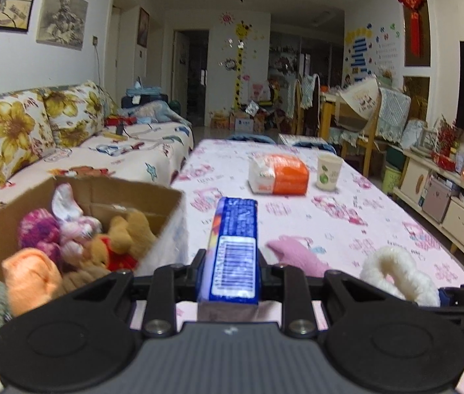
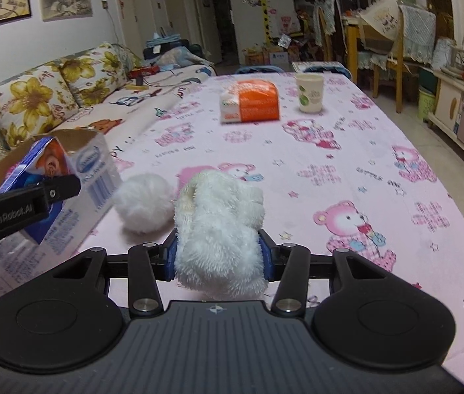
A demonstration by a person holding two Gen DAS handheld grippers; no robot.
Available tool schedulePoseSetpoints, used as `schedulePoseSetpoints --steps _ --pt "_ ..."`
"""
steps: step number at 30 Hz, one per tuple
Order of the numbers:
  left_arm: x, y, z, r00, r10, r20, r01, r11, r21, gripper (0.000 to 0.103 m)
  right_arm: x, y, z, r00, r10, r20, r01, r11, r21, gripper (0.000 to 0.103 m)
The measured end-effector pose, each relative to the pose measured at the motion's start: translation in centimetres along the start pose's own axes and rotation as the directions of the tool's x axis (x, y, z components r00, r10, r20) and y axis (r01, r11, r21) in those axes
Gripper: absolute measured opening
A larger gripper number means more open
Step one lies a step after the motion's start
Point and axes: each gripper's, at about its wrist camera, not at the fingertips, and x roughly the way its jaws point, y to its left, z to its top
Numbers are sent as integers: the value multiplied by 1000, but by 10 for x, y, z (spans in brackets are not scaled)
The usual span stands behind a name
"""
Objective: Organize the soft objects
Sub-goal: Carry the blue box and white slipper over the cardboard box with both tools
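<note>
Left wrist view: a cardboard box [image 1: 166,207] at nine o'clock is being filled with plush toys [image 1: 113,246]. A blue carton [image 1: 235,249] is being clenched by the left gripper [image 1: 232,262], white earmuffs [image 2: 222,229] by the right gripper's [image 2: 220,256] jaws. A pink cloth [image 1: 297,252] is lying on the desk [image 1: 363,216], unsorted.

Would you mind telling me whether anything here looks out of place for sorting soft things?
Yes: the left tongs are shut on a rigid blue carton, not a soft item, beside the cardboard box of plush toys.
</note>
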Motion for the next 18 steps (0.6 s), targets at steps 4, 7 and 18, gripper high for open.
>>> schedulePoseSetpoints --steps 4,7,18 --pt "-7 12 7 1000 17 26 -16 1000 -21 25 0 8 7 1000 26 13 -26 1000 -15 58" --pt "-11 20 10 999 34 40 -32 999 -35 25 1 14 11 999 48 15 -48 999 -25 58" --pt "-19 53 21 992 101 76 -92 989 -115 25 9 37 21 990 138 8 -137 989 -57 58"
